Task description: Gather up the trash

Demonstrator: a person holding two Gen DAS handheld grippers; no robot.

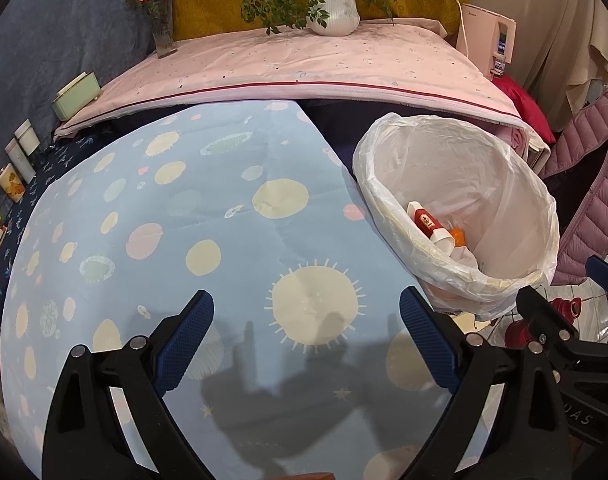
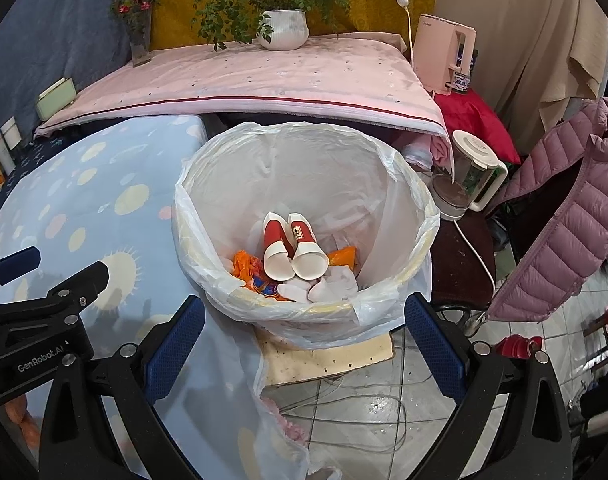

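At the bottom of each view, the left tongs point(image 1: 305, 340) and right tongs point(image 2: 304, 344) gape wide and empty, the left over the blue spotted table point(image 1: 208, 216). Beyond the right tongs, mid-frame, stands the lined trash bin point(image 2: 391, 184) beside the table, holding two red-and-white paper cups point(image 2: 292, 248), orange wrappers point(image 2: 246, 266) and crumpled tissues point(image 2: 327, 284). Farthest, at top centre, is a potted plant point(image 2: 282, 28).

We see a pale blue tablecloth point(image 1: 232, 216) dotted with cream suns, red-and-white paper cups point(image 2: 294, 246) and orange wrappers point(image 2: 246, 266).

bin point(image 2: 387, 216): white-lined, upright | red-white cups point(image 2: 294, 246) tipped inside
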